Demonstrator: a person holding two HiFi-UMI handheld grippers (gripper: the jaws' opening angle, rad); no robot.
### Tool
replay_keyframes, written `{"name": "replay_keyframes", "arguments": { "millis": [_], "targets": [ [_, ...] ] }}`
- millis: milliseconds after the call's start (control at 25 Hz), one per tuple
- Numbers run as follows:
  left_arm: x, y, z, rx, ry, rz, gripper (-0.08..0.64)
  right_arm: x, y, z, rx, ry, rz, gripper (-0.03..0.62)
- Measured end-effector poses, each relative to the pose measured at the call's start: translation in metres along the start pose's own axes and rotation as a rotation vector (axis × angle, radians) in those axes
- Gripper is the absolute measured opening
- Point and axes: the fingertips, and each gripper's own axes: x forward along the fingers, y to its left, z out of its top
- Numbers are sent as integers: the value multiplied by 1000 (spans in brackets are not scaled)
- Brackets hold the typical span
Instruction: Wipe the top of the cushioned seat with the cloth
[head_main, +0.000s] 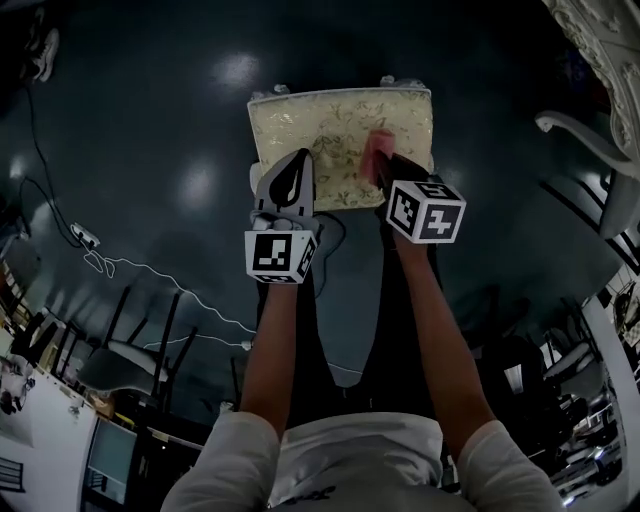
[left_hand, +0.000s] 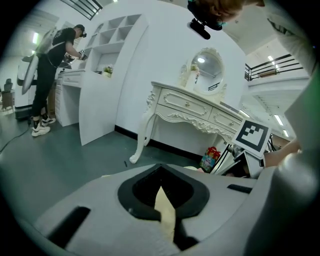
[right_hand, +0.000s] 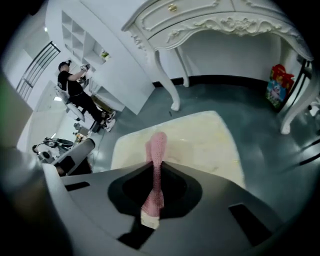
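Note:
The cushioned seat (head_main: 340, 120) has a cream floral top and stands on the dark floor ahead of me. My right gripper (head_main: 385, 165) is shut on a pink cloth (head_main: 378, 150), held over the seat's right part. In the right gripper view the cloth (right_hand: 156, 150) sticks out of the jaws (right_hand: 155, 175) above the seat (right_hand: 200, 145). My left gripper (head_main: 298, 160) hovers over the seat's front left part. Its jaws (left_hand: 161, 192) look shut, with only a thin cream sliver showing between them.
A white carved dressing table (left_hand: 200, 107) with an oval mirror stands just beyond the seat, its legs (right_hand: 167, 85) close by. A white shelf unit (left_hand: 110, 75) and a person (left_hand: 52, 60) are further left. A chair (head_main: 600, 170) is at the right; a cable (head_main: 150, 270) lies on the floor at the left.

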Motion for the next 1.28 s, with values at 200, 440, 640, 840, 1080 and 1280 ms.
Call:
{"name": "replay_keyframes", "arguments": {
  "millis": [200,440,640,840,1080,1280],
  "targets": [
    [-34,66,2,-22,-6,91,12,64,114,-23,-56,78,169,23],
    [-69,127,-3,-34,1,165,12,121,192,-63,-121,197,240,23],
    [-75,138,-4,-42,-1,178,12,130,185,-72,-153,241,192,23],
    [-67,118,-10,-39,14,163,12,112,165,-68,-178,201,223,23],
    [-40,68,-11,-43,22,111,12,88,118,-56,-146,169,220,23],
    [-15,29,-15,-41,26,70,12,63,65,-45,-138,120,160,23]
  ]
}}
